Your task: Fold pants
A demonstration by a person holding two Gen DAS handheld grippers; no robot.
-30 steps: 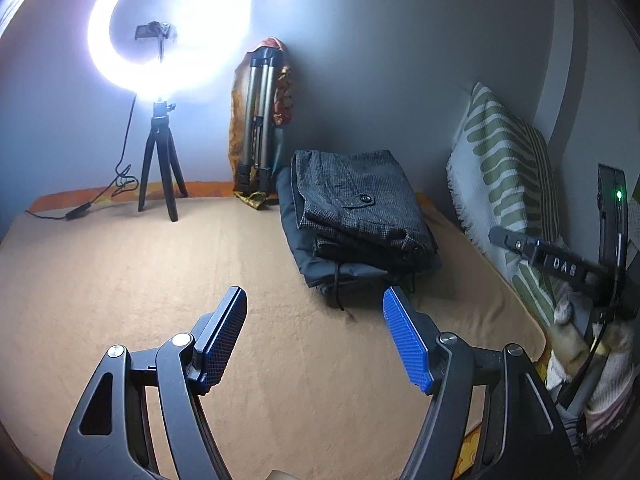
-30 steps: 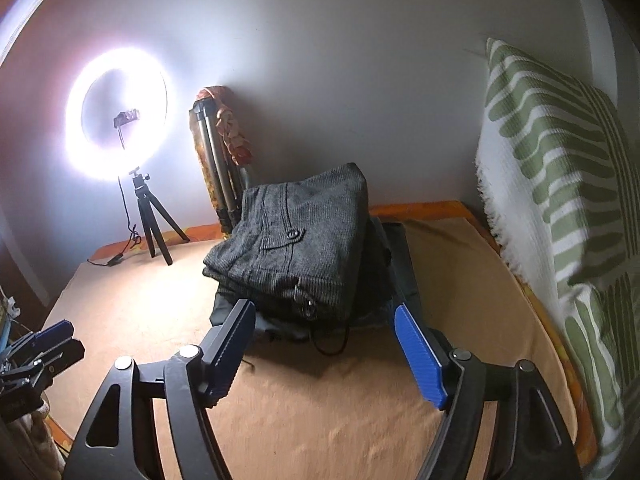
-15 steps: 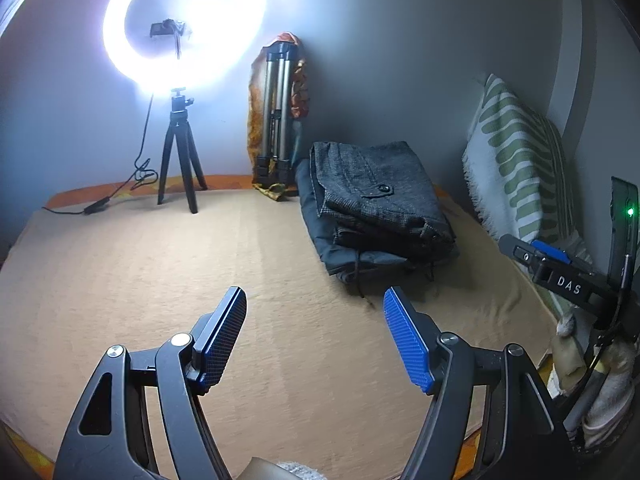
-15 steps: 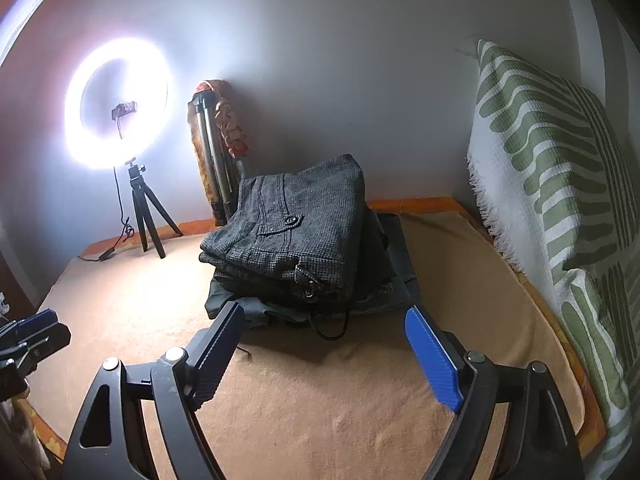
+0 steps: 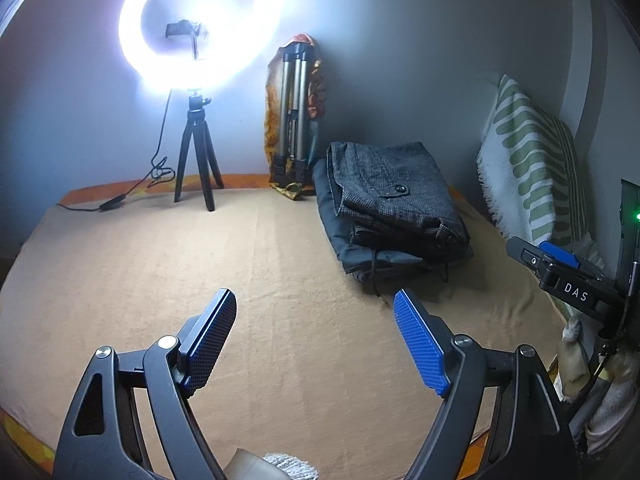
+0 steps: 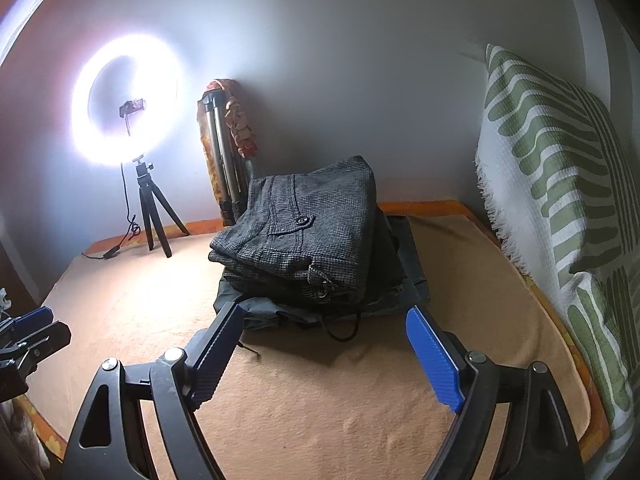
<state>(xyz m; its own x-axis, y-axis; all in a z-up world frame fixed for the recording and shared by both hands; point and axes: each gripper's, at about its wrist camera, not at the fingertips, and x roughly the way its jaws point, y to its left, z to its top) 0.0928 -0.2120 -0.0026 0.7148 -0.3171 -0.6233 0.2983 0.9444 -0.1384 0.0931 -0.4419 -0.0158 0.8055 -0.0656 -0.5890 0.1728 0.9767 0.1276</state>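
Though stacked, grey checked pants point(image 6: 316, 240) neatly folded.

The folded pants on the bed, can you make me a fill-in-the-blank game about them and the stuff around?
1. The grey checked pants lie folded on top of a ____ garment.
2. The ring light stands on a small black ____.
3. The cushion by the wall is white with ____ stripes.
4. Between the blue pads of the right gripper there is ____.

Missing words: dark; tripod; green; nothing
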